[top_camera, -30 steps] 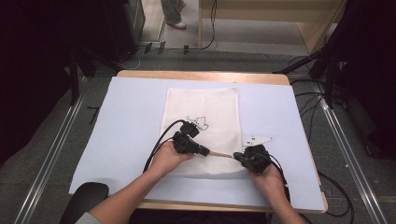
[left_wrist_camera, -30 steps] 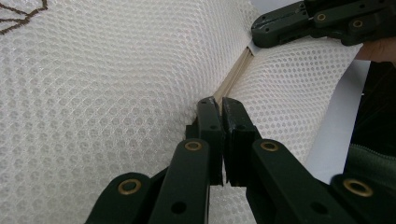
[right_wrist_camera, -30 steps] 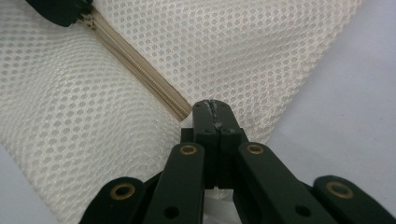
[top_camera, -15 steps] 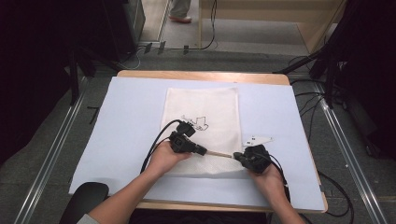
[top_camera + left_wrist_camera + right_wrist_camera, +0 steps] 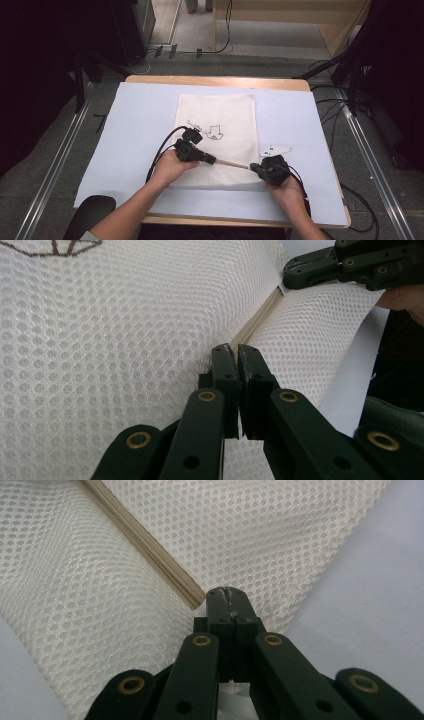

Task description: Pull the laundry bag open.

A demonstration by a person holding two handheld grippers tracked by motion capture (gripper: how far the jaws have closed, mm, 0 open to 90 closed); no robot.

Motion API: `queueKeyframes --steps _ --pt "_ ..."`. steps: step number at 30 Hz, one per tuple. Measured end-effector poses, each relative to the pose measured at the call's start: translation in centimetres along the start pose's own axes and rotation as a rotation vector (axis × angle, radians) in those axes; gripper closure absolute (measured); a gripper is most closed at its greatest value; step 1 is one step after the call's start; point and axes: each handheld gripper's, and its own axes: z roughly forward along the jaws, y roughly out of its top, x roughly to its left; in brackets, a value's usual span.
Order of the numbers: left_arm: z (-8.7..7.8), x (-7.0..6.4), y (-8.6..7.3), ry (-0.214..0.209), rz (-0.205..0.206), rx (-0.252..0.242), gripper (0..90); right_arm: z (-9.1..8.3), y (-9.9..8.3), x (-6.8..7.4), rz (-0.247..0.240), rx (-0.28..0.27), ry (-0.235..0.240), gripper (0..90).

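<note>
A: What had changed since the earlier frame?

B: Little had moved. The left gripper point(image 5: 212, 160) had kept its place at the near end of the mesh bag point(image 5: 217, 120), and the right gripper point(image 5: 256, 168) had stayed opposite it; the tan zipper point(image 5: 234, 164) remained stretched between them.

A: How did the left jaws stand?

B: In the left gripper view, the left gripper point(image 5: 237, 351) had its jaws almost closed, a thin slit between the pads, pinching the near end of the zipper point(image 5: 256, 322), which ran away from the tips toward the other gripper.

A: And the right jaws?

B: The right gripper point(image 5: 228, 593) had its jaws fully closed on the zipper's end point(image 5: 150, 545), mesh point(image 5: 75, 595) lying on both sides of the tips.

A: Where did the bag lie?

B: Flat on the pale blue mat point(image 5: 125, 125), beyond both sets of jaws.
</note>
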Motion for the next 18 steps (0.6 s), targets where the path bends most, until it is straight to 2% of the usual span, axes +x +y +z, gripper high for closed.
queueKeyframes --steps 2,6,7,8,14,18 --pt "-0.09 -0.01 -0.03 -0.007 0.0 -0.001 88.8 0.0 0.0 0.01 0.0 0.0 -0.001 90.0" --pt "-0.21 -0.13 -0.16 0.006 0.009 0.002 88.8 0.0 0.0 0.02 -0.001 0.0 -0.001 90.0" --pt "-0.28 0.01 -0.2 -0.008 -0.002 -0.001 88.8 -0.01 0.0 0.01 -0.002 0.0 -0.001 90.0" --pt "-0.33 0.06 -0.25 -0.002 -0.009 -0.008 88.8 0.0 0.0 0.0 -0.001 0.0 0.0 90.0" --pt "-0.57 0.03 -0.46 0.01 0.004 0.005 88.8 -0.02 0.0 0.0 0.003 0.0 0.0 90.0" --pt "-0.58 0.23 -0.65 0.004 -0.008 0.002 88.8 0.0 0.02 -0.06 0.001 -0.001 0.001 90.0"
